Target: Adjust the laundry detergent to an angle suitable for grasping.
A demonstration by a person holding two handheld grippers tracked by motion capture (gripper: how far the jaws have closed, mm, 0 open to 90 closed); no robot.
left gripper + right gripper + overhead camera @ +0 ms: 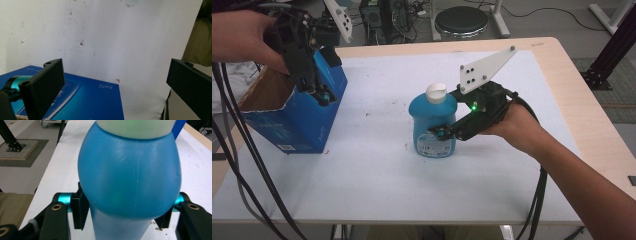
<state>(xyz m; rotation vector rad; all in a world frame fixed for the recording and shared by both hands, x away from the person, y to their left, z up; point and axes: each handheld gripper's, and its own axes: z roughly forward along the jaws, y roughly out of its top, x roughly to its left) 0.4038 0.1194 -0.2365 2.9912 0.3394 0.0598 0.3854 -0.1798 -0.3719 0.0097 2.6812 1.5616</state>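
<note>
A blue bottle (pixel 433 125) with a white cap (pixel 436 93) stands upright in the middle of the white table mat (pixel 377 175). My right gripper (pixel 446 131) comes in from the right and is shut on the blue bottle around its lower body. In the right gripper view the bottle (pixel 130 175) sits between the pads (pixel 80 210), which press on both sides. My left gripper (pixel 323 95) hangs over the right wall of an open blue cardboard box (pixel 297 117) at the far left. In the left gripper view the gripper (pixel 116 71) stands wide open above the box face (pixel 92 100), holding nothing.
The box's brown inside (pixel 267 92) faces up and to the left. Cables (pixel 242 165) trail down the left side, and another (pixel 539 195) hangs under the right forearm. A stool (pixel 461 21) and equipment stand beyond the table's far edge.
</note>
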